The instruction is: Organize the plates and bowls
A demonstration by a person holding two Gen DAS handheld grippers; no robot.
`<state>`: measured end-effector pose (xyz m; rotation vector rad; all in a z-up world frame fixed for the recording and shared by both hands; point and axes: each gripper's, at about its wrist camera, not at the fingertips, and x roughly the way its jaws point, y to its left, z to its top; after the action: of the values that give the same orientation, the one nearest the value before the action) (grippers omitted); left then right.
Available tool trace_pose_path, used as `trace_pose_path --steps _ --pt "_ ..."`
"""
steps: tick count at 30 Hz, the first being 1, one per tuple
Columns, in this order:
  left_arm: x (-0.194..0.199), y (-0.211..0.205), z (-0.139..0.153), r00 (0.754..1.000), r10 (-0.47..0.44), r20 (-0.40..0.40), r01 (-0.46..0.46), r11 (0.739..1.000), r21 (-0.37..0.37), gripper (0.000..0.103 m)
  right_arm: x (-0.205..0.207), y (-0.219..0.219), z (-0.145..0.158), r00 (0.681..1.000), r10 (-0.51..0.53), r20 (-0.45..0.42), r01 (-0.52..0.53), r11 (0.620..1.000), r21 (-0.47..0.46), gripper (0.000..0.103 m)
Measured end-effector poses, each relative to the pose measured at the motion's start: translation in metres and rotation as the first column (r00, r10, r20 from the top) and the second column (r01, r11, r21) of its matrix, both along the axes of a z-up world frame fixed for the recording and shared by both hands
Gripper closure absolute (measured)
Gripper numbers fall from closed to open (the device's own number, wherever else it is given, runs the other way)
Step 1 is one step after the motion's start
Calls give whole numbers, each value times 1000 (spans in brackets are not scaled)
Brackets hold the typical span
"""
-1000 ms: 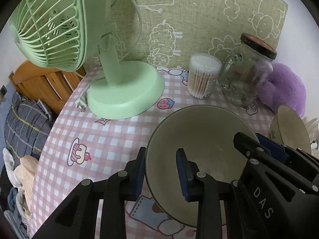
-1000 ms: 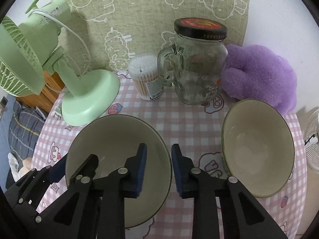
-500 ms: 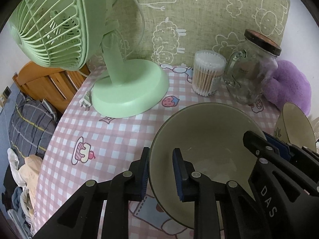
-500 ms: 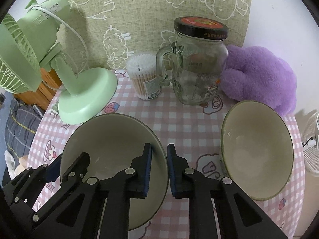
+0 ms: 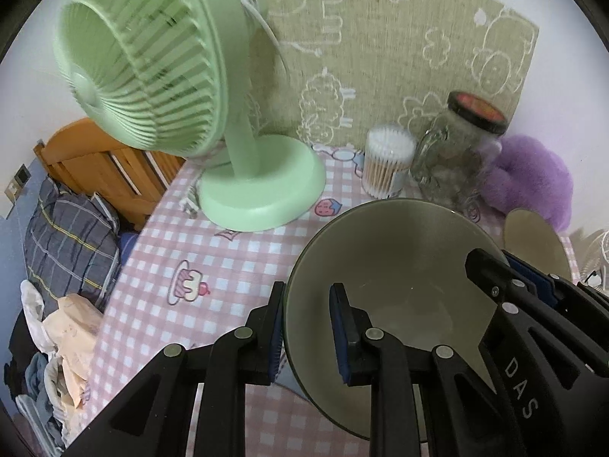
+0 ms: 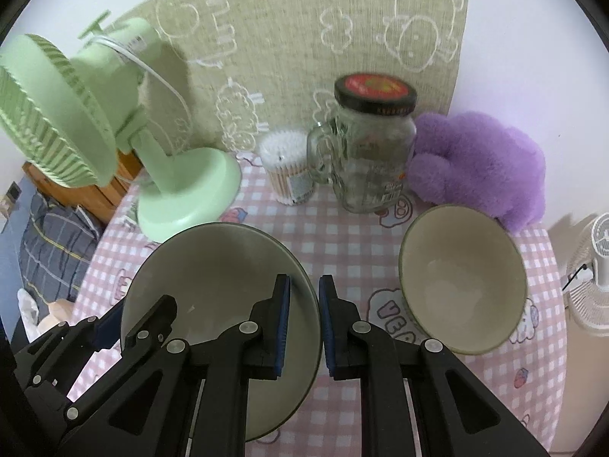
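Gripping the near-left rim of the large bowl (image 5: 399,266), the left gripper (image 5: 307,327) shows in the left wrist view with its blue pads clamped on either side of the bowl wall, one pad outside and one inside. The right gripper (image 5: 533,282) reaches in from the lower right and holds the opposite rim of the same bowl. The bowl is pale inside with a dark edge and sits above the pink checked tablecloth (image 5: 198,243); whether it touches the cloth cannot be told. Behind it stand a green fan (image 5: 160,76), a tub of cotton swabs (image 5: 388,163) and a glass jar (image 5: 453,163) with a dark lid, with a purple plush toy (image 5: 533,179) at the right. A second bowl (image 5: 533,243) peeks out behind the right gripper.

From the right wrist view, the right gripper (image 6: 304,323) is clamped on the large bowl's (image 6: 213,266) right rim, the thin wall pinched between its pads. The left gripper (image 6: 110,323) grasps the far left rim. The second bowl (image 6: 460,278) rests apart on the cloth at the right, just in front of the plush toy (image 6: 479,163). The jar (image 6: 373,144), swabs (image 6: 289,167) and fan (image 6: 114,133) line the back.
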<state>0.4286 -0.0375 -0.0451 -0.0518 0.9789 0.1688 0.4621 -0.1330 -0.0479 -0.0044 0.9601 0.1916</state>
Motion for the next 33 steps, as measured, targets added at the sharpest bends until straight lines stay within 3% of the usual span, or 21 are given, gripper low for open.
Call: trace_pose_path --steps 15,33 --pt "-66 16 55 997 -11 70 13 1000 -25 83 -73 14 66 997 -7 79 8 1000 -11 84" --pt "-168 30 77 981 -162 103 167 985 -42 83 -195 24 94 987 -117 107 123 991 -51 84"
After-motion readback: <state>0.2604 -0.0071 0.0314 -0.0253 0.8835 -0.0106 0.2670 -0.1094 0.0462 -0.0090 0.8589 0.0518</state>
